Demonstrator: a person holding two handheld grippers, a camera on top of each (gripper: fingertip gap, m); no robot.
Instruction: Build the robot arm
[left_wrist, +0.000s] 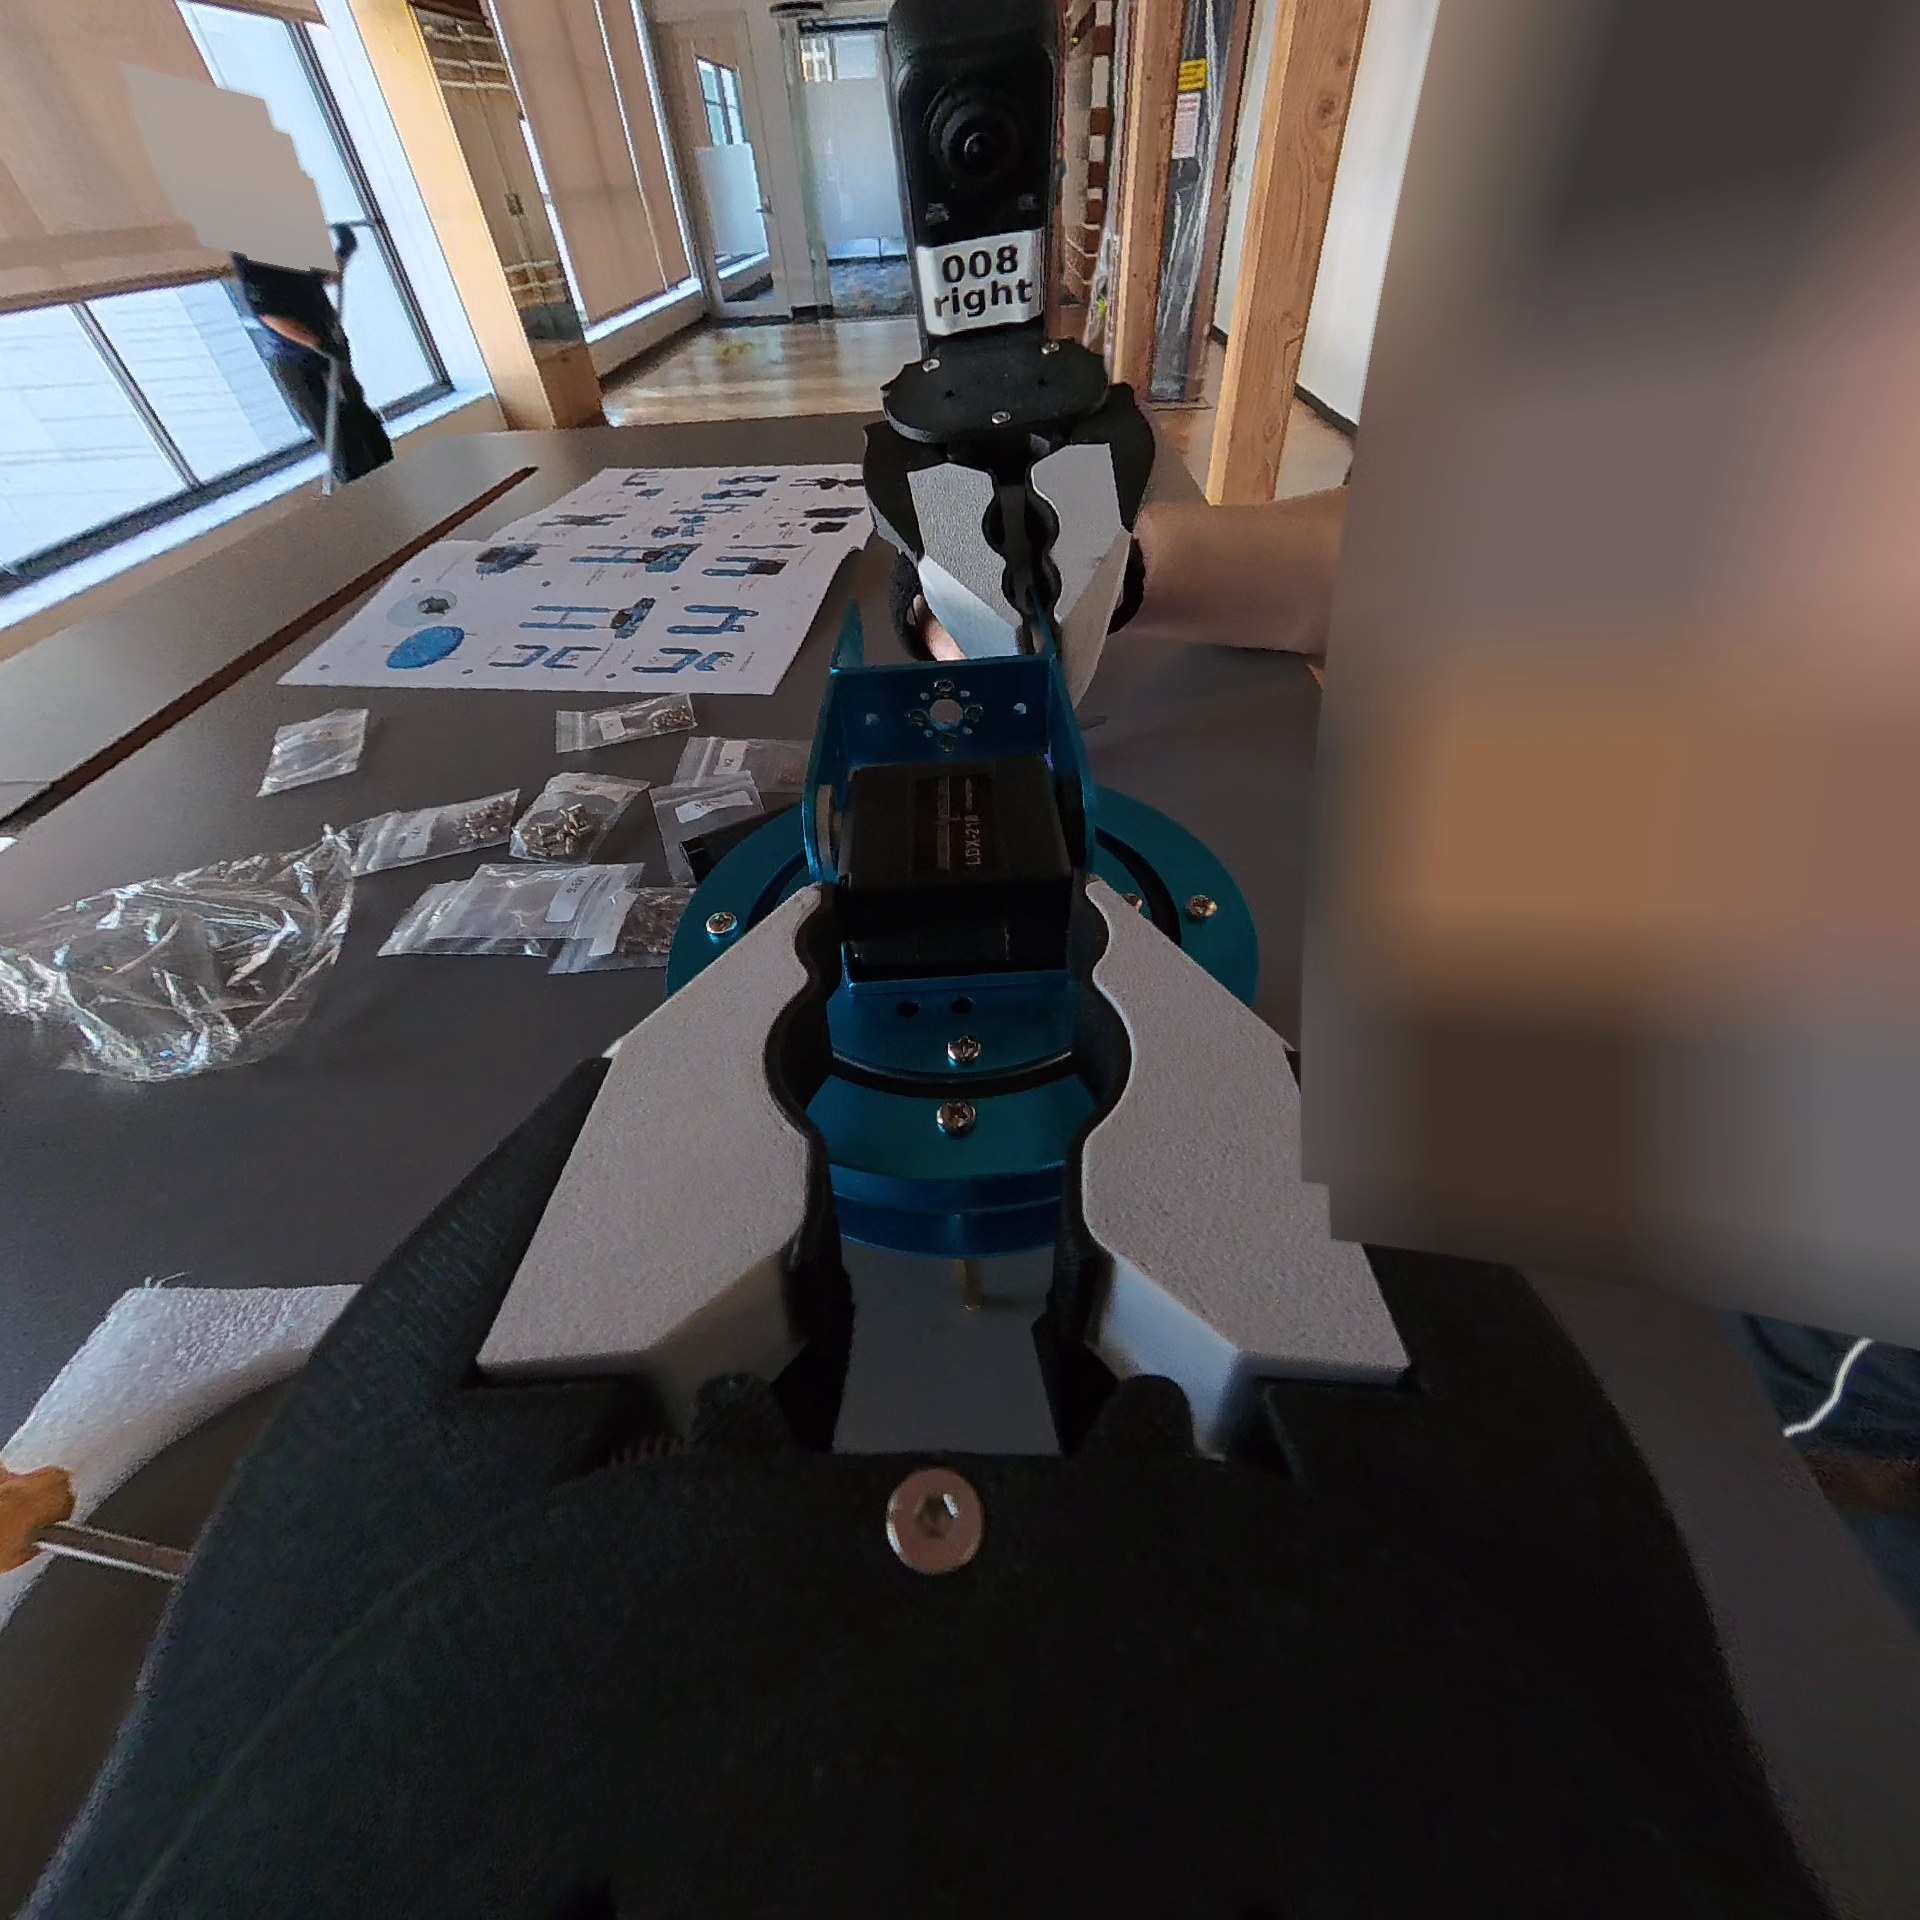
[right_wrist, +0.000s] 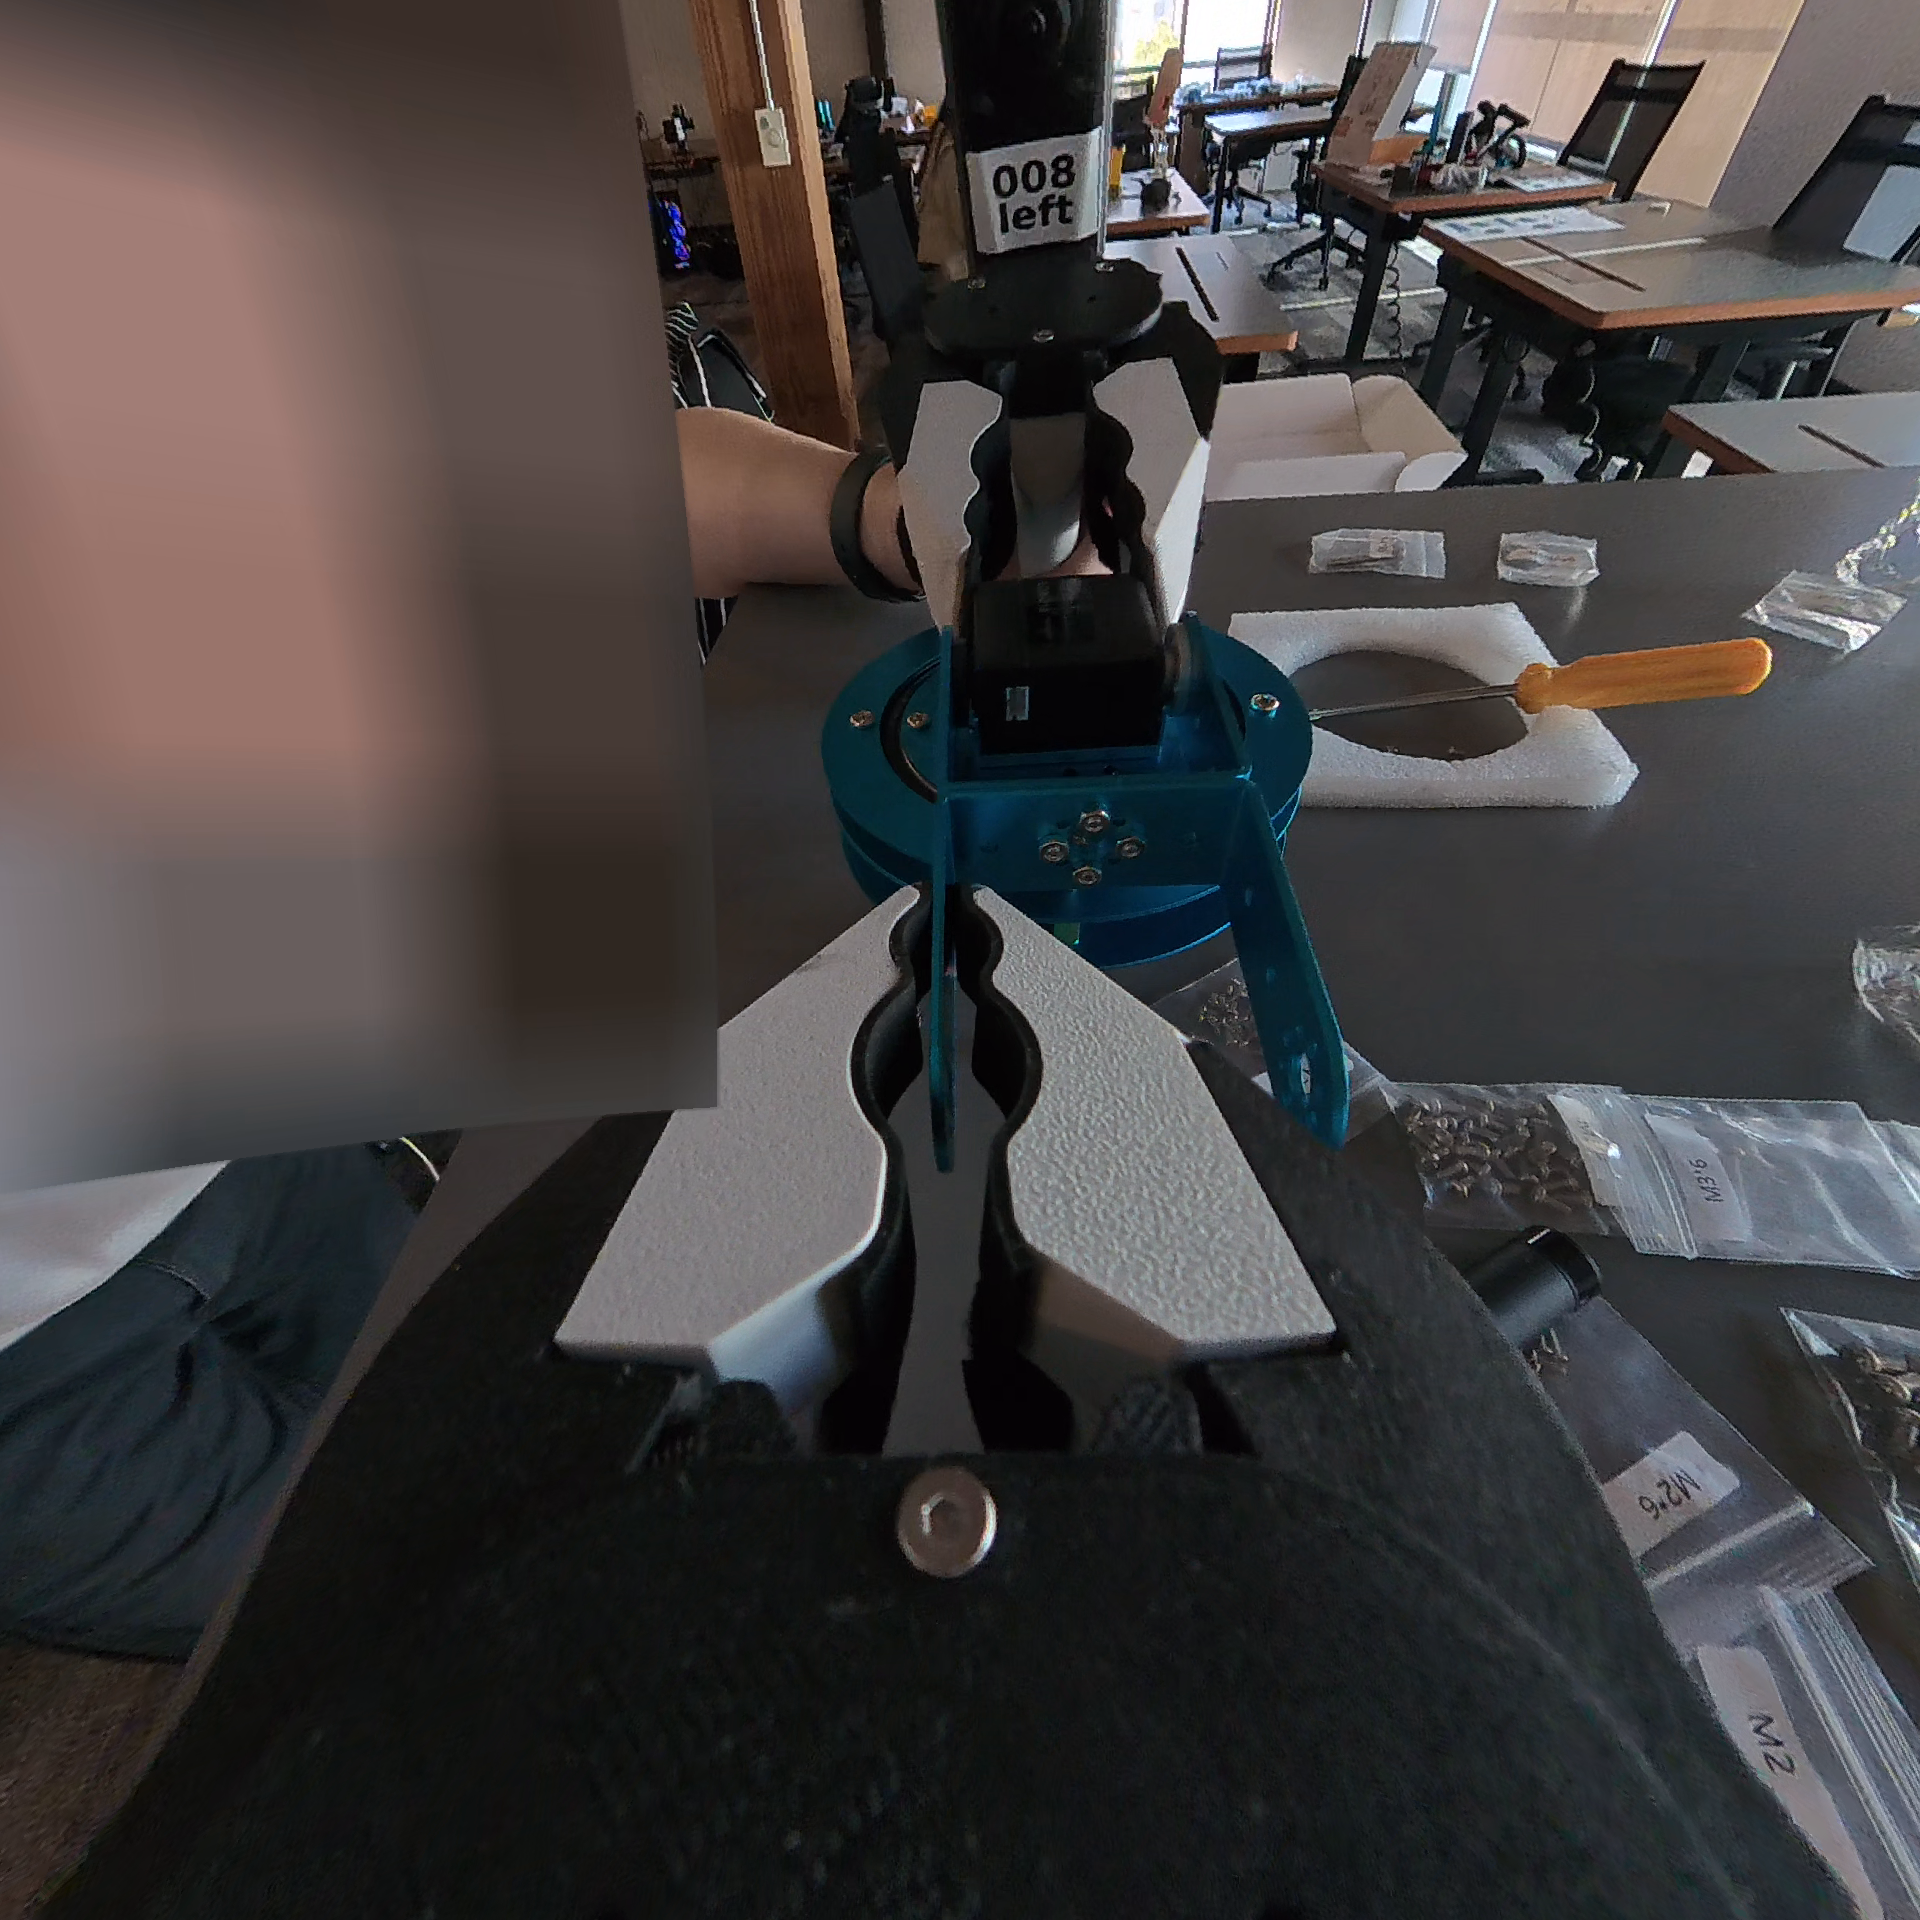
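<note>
A blue round turntable base (left_wrist: 956, 1164) stands on the dark table and also shows in the right wrist view (right_wrist: 862, 748). A black servo (left_wrist: 956, 831) sits in a blue bracket on top of it. My left gripper (left_wrist: 951, 899) is closed around the servo (right_wrist: 1060, 665), one finger on each side. A blue U-shaped bracket (right_wrist: 1091, 842) is joined to the servo mount and leans toward my right gripper. My right gripper (right_wrist: 948, 904) is shut on one thin arm of that bracket (right_wrist: 943, 1039). In the left wrist view the right gripper (left_wrist: 1023, 613) comes in from the far side.
Several small bags of screws (left_wrist: 561, 821) lie left of the base, with crumpled clear plastic (left_wrist: 177, 956) and a printed sheet (left_wrist: 623, 582) behind. White foam (right_wrist: 1455, 779) with an orange-handled screwdriver (right_wrist: 1642, 670) lies beyond. More labelled bags (right_wrist: 1714, 1184) sit at the right. Tip to tip, the grippers are about 8 cm apart.
</note>
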